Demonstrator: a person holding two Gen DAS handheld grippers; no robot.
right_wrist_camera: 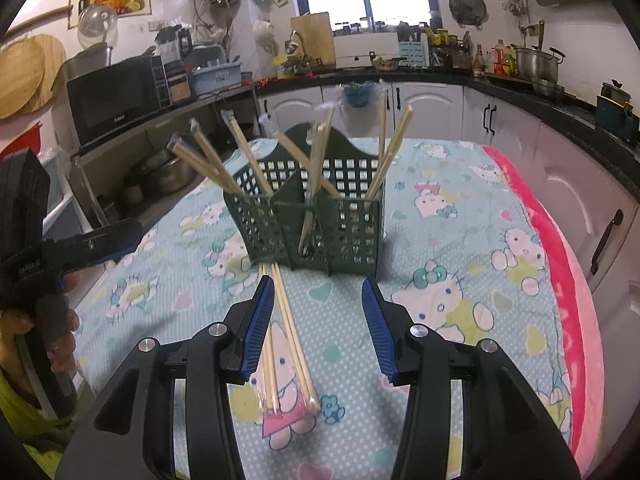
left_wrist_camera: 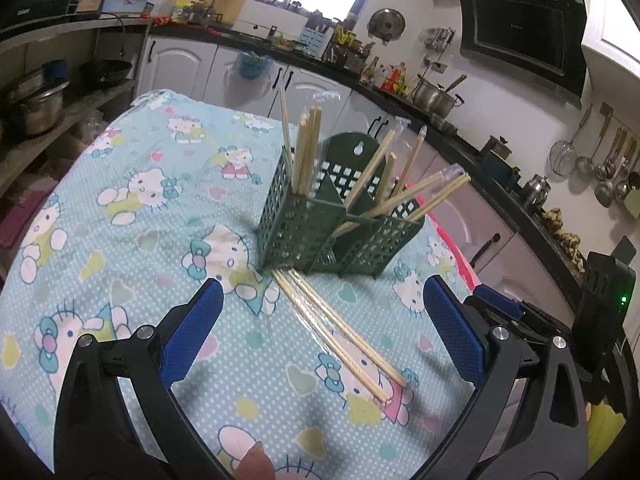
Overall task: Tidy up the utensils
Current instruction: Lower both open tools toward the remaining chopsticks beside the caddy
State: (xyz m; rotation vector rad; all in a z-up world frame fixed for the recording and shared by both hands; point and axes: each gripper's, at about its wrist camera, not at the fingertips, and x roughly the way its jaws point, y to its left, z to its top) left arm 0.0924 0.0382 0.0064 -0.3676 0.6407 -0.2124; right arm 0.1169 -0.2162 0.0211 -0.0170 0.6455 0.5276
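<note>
**Chopsticks Partly Sorted; Wrapped Pairs Outstanding on Cloth**

Nearest the left wrist camera, the left gripper (left_wrist_camera: 322, 316) is standing wide apart and grasping nothing; the loose chopsticks (left_wrist_camera: 340, 332) are lying on the cloth (left_wrist_camera: 120, 208) between its fingers, untouched as far as can be seen. In the right wrist view, the right gripper (right_wrist_camera: 318, 320) is likewise spread and empty, with the same chopsticks passing just under and beside its left finger, running from 6 o'clock up toward 12 o'clock. They appear to be in clear wrappers, and their far ends are reaching the foot of the holder (right_wrist_camera: 316, 224).

Beyond, at 12 o'clock from both grippers, the green holder is standing upright on the cloth. Several chopsticks (right_wrist_camera: 320, 168) are already leaning in its compartments, some fanning toward 10 o'clock, others toward 1 o'clock.

Assessment: the task is looking well advanced but incomplete. The wrapped pairs on the cloth are remaining to be lifted and slotted in. Both grippers are seeming positioned for that pickup.
</note>
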